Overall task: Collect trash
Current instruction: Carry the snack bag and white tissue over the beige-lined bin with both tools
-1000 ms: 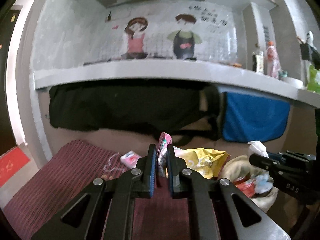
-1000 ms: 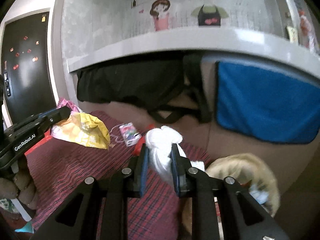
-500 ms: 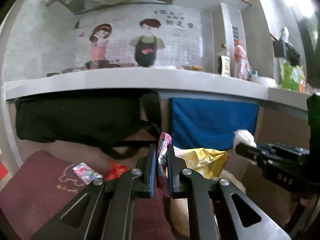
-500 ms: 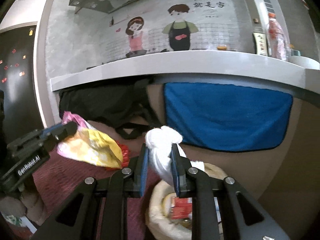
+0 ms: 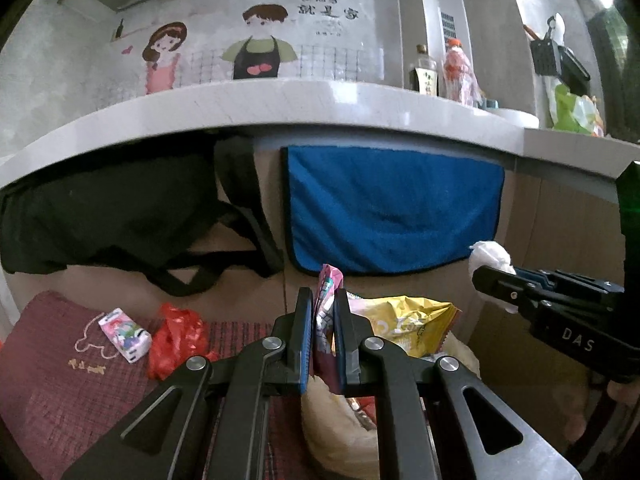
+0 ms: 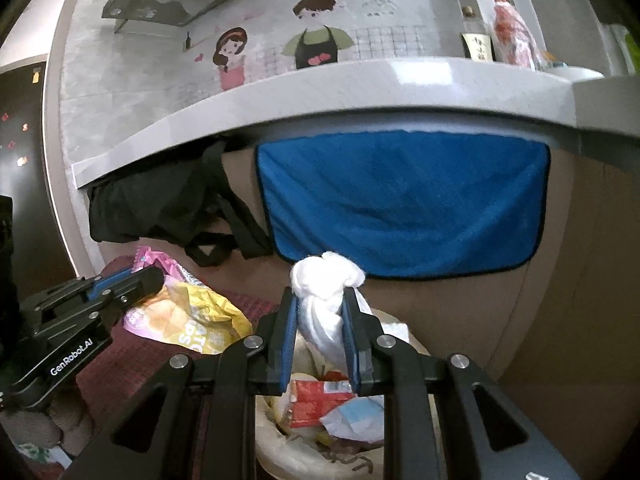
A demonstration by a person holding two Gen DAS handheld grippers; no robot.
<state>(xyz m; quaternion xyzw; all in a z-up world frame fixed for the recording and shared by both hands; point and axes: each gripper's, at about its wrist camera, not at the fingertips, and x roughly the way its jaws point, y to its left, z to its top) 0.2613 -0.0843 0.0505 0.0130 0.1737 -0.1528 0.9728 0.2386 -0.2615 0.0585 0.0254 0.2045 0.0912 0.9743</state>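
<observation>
My left gripper [image 5: 323, 300] is shut on a yellow and pink chip bag [image 5: 404, 326] and holds it above the cream trash basket [image 5: 332, 412]. The bag also shows in the right wrist view [image 6: 192, 316]. My right gripper [image 6: 320, 300] is shut on a crumpled white tissue [image 6: 326, 280] right over the basket [image 6: 296, 452], which holds a red carton [image 6: 316, 400] and other wrappers. The tissue shows in the left wrist view [image 5: 490, 256]. A red wrapper [image 5: 176, 338] and a small patterned carton [image 5: 126, 334] lie on the maroon mat [image 5: 60, 384].
A blue towel [image 6: 400, 200] and a black bag [image 5: 108, 216] hang under the grey counter [image 5: 280, 104]. Bottles [image 5: 458, 72] stand on the counter. A black fridge [image 6: 20, 184] stands at the left.
Both grippers have swung right with their loads and now hang over the basket. The red wrapper and carton on the mat have slid to the left of the view.
</observation>
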